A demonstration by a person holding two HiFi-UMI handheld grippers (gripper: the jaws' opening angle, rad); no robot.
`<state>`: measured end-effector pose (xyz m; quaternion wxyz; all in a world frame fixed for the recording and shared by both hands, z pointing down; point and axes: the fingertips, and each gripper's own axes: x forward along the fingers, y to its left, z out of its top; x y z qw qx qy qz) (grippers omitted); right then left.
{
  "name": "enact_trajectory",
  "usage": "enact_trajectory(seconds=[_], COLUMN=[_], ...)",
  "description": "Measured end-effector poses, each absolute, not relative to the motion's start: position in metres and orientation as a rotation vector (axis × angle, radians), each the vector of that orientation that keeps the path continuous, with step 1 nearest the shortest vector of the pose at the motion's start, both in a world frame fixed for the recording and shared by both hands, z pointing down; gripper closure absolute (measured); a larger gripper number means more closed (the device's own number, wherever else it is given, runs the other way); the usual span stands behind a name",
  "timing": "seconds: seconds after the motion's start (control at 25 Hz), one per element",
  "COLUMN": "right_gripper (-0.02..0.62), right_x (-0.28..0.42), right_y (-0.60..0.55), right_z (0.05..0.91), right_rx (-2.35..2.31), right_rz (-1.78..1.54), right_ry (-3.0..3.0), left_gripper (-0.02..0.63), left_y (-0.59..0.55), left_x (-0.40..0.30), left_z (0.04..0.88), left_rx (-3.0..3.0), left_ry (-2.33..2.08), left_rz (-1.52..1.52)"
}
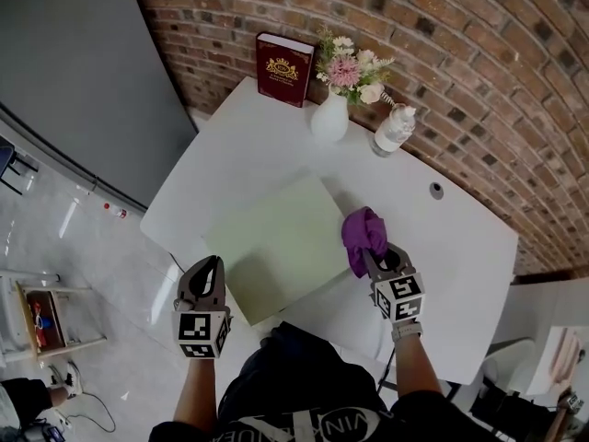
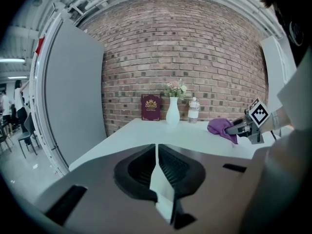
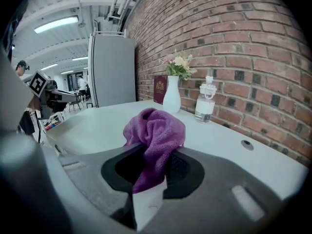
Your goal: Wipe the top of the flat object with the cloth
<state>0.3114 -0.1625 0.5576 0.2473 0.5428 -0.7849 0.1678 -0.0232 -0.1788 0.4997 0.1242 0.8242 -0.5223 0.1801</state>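
Head view: a purple cloth (image 1: pixel 363 231) is pinched in the fingers of the right gripper (image 1: pixel 379 261) at the right edge of the green flat board (image 1: pixel 276 247) on the desk (image 1: pixel 267 145). On the left gripper (image 1: pixel 210 267), the fingers are pressed together, empty. Wiping looks about to start: the cloth must be dragged across the board.

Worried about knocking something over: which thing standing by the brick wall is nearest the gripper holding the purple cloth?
The clear white-capped plastic bottle; the white flower vase and dark red book stand farther from the right gripper gripping the purple cloth.
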Motion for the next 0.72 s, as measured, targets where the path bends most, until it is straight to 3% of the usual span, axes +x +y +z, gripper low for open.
enact_trajectory(seconds=[0.44, 0.72], right_gripper=[0.499, 0.499], right_x=[0.348, 0.332], right_y=[-0.171, -0.158], right_z=[0.503, 0.440], right_rx=[1.725, 1.905], right_rz=[0.355, 0.376], right_ry=[-2.094, -2.168], left_gripper=[0.583, 0.583], left_y=[-0.209, -0.243], left_x=[-0.015, -0.004], left_z=[0.476, 0.443], left_rx=[2.439, 2.566], left_ry=[-1.514, -1.404], left_rz=[0.485, 0.287])
